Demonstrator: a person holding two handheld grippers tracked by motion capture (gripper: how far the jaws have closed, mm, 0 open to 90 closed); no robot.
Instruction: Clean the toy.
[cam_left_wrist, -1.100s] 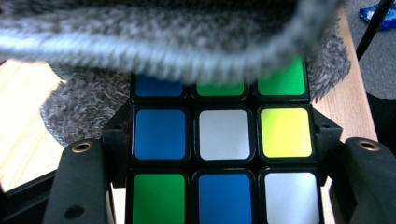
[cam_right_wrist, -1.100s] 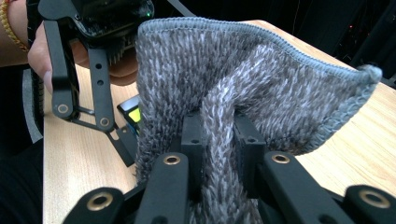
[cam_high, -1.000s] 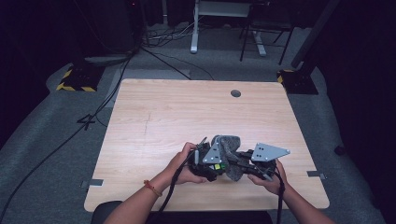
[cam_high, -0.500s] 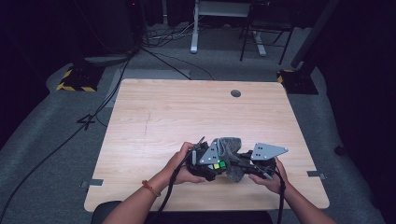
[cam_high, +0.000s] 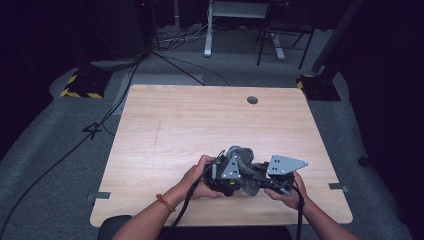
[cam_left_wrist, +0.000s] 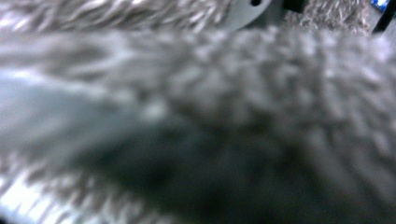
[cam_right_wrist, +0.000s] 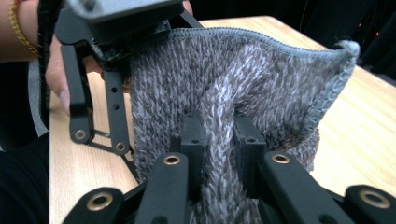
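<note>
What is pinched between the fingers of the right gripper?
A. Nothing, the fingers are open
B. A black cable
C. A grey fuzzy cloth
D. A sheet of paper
C: in the right gripper view, the right gripper has its fingers closed on a raised fold of the grey fuzzy cloth.

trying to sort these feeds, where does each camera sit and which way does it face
High view: fixed above the person's side, looking forward and down on the wooden table; both forearms, left gripper and right gripper meet at a grey fuzzy cloth.
Left gripper view: rides the left gripper, pressed close to the blurred cloth.
Right gripper view: rides the right gripper, whose jaws pinch a cloth fold; the left gripper and hand show beyond.
Shared: all three see the cloth.
</note>
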